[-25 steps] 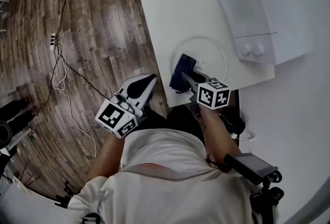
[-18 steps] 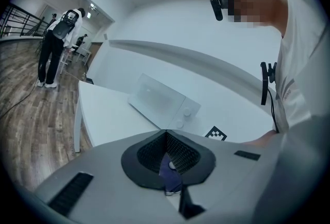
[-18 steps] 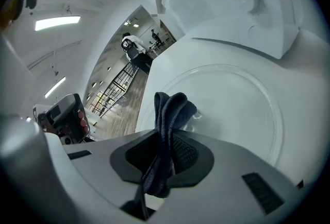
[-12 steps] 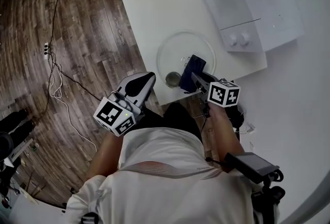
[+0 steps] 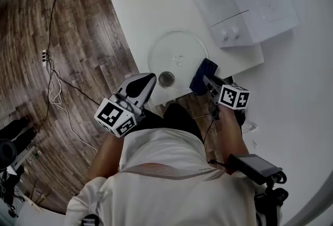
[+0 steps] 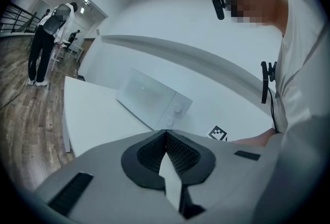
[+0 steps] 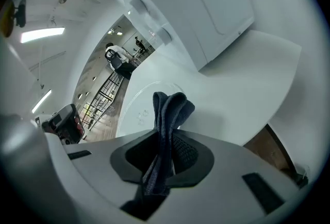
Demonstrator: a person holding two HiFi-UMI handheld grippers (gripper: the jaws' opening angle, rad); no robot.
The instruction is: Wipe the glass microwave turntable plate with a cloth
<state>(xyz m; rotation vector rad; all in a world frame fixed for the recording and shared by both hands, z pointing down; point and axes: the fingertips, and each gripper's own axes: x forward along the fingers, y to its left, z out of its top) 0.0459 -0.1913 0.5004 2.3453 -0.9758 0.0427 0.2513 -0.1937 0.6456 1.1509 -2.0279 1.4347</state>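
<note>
Glass turntable plate (image 5: pixel 177 56) lies near the bench (image 5: pixel 140 12) front edge in the head view; the cloth (image 5: pixel 204 71) has swept from its left rim to its right.

Left gripper view: left hand-held gripper (image 6: pixel 166 135) closed on nothing.

Right gripper view: right hand-held gripper (image 7: pixel 170 138) pinches the cloth, so one pass looks done.

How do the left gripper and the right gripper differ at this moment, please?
The right gripper is shut on a dark cloth; the left gripper is shut on nothing. The right gripper is by the plate's right rim; the left gripper is at the table's edge, left of the plate. Both point towards the table, and both carry a marker cube.
</note>
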